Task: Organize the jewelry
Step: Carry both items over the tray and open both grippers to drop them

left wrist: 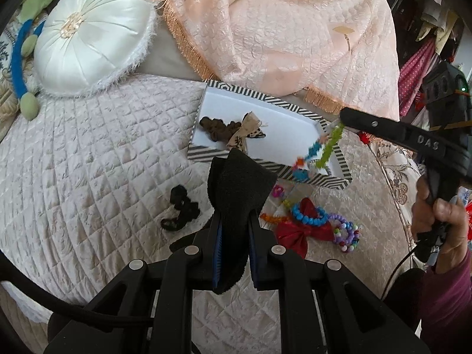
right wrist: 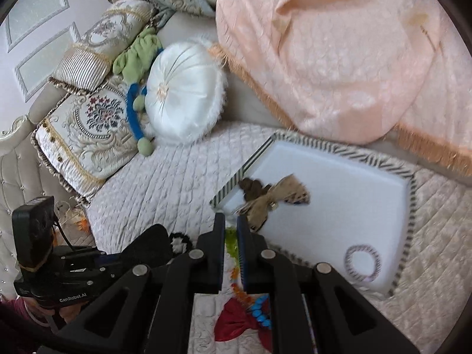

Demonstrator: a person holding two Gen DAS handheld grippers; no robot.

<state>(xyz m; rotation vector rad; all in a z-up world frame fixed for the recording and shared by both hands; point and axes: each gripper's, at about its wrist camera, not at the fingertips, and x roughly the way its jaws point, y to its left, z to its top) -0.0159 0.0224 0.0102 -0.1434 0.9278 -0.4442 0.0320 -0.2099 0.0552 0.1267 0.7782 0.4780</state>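
A white tray with a striped rim (left wrist: 309, 115) (right wrist: 410, 200) lies on the quilted bed. In it lie a brown scrunchie (left wrist: 212, 126) (right wrist: 250, 187) and a tan bow (left wrist: 242, 135) (right wrist: 274, 199). My left gripper (left wrist: 236, 206) is shut on a black bow (left wrist: 239, 183) just in front of the tray. My right gripper (left wrist: 339, 121) (right wrist: 231, 230) is shut on a green, blue and orange bead strand (left wrist: 321, 150) (right wrist: 231, 243) that hangs over the tray's right end.
On the bed before the tray lie a black scrunchie (left wrist: 180, 209), a red bow (left wrist: 303, 230) (right wrist: 236, 321), a blue bead bracelet (left wrist: 309, 216) and a purple one (left wrist: 346, 231). A round white cushion (left wrist: 91, 35) and a peach blanket (left wrist: 280, 29) lie behind.
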